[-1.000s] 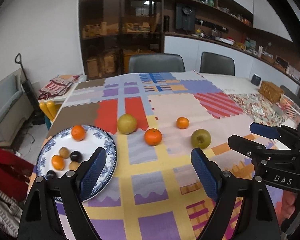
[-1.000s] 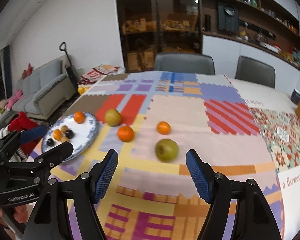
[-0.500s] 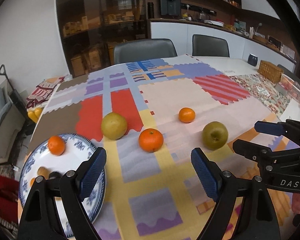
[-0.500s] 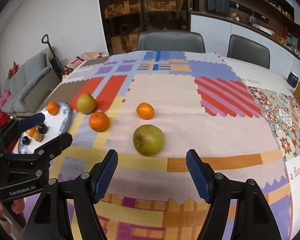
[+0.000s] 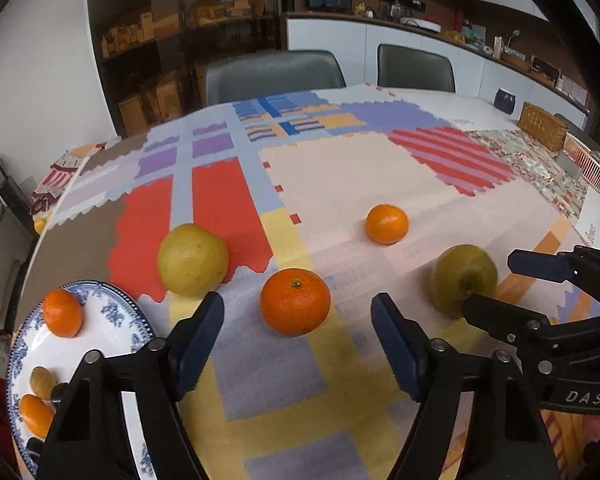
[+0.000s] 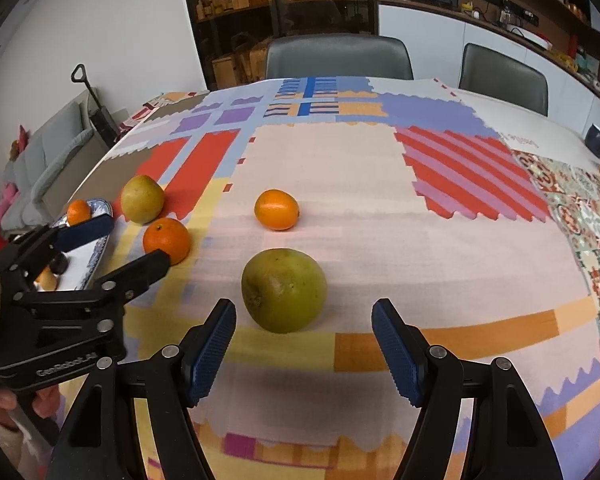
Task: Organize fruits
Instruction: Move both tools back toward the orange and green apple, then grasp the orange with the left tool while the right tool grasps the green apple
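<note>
Though loose, two pears (image 5: 192, 260) (image 5: 464, 280), two oranges (image 5: 295, 301) (image 5: 387, 224)

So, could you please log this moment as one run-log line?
left hand-held gripper: closing, empty, facing orange | right hand-held gripper: open, facing green pear | plate: small fruits

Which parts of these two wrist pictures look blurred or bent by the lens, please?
Left wrist view: the green pear and yellow pear are smeared by motion, the orange is sharper, and a black vignette rings the frame. Right wrist view: the green pear is fairly crisp, the tablecloth bulges in fisheye curvature, and the far shelves are soft.
</note>
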`<state>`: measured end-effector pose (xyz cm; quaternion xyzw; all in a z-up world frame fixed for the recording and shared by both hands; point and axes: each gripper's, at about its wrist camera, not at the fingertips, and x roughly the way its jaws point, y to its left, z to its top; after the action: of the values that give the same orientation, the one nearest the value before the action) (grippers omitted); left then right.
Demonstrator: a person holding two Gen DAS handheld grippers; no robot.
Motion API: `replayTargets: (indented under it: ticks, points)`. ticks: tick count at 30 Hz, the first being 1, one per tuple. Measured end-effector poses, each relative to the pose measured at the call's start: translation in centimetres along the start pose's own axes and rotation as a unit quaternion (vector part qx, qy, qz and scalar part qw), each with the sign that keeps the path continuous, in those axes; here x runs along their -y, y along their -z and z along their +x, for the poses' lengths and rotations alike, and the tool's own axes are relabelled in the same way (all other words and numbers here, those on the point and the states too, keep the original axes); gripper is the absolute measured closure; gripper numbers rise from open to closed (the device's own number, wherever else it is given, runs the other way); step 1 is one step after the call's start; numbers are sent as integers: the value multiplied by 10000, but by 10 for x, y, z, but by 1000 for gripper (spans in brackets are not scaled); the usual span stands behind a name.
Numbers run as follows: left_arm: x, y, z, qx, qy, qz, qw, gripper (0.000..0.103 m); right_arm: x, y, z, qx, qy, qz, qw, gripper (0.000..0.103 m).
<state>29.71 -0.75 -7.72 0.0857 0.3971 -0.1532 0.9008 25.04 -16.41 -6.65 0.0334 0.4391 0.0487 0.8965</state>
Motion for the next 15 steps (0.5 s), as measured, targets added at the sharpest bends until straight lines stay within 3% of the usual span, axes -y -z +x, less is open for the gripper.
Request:
replayTargets:
  ticks: [8,15]
  points:
    - [-4,-5,22,-263,-8,-214,9994,46,-2,-6,20,-104,-139,38,9998,33]
    - [-7,-4,30,-431,56,-382,9983,60,-3,-10,31,-181,-212,44,9996,43]
